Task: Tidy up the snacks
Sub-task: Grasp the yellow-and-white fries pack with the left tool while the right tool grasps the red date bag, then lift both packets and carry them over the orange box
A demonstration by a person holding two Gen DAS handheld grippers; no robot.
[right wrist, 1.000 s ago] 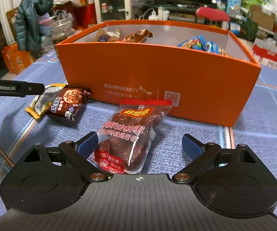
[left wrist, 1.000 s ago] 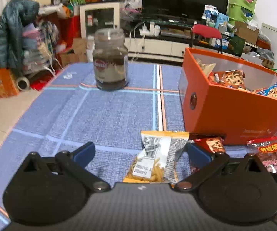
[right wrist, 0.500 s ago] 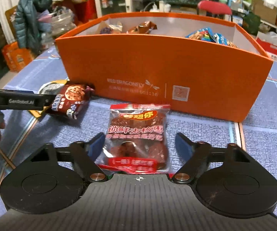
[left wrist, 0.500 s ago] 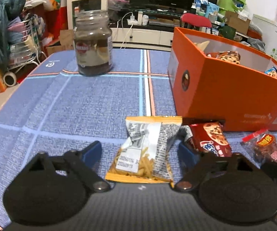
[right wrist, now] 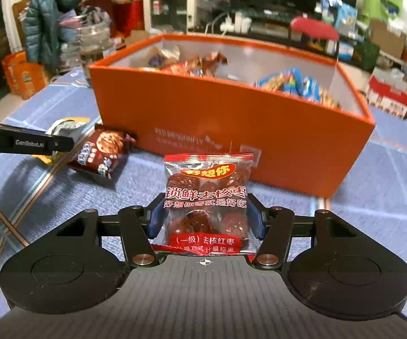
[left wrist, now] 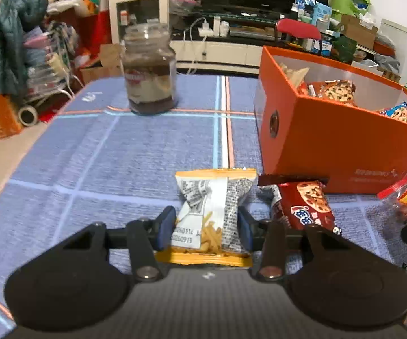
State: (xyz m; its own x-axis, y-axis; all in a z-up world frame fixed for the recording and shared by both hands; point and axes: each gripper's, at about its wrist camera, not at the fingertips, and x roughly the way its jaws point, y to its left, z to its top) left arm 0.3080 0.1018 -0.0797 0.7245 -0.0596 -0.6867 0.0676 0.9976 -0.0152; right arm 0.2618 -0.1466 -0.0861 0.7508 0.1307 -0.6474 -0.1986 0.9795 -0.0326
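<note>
Snacks in both grips: my left gripper [left wrist: 206,227] has its jaws clamped across the waist of the orange-edged fries packet [left wrist: 213,212], my right gripper [right wrist: 205,220] pinches the red date packet [right wrist: 207,202] the same way, mid-body so neither bag should slip or fold. Both sit low over the blue table [left wrist: 118,155], just short of the orange box [right wrist: 231,130], already part-filled and my likely drop point. 1 cookie packet [right wrist: 101,151] lies loose beside the box wall, waiting. A coffee jar [left wrist: 149,70] stands well apart.
</note>
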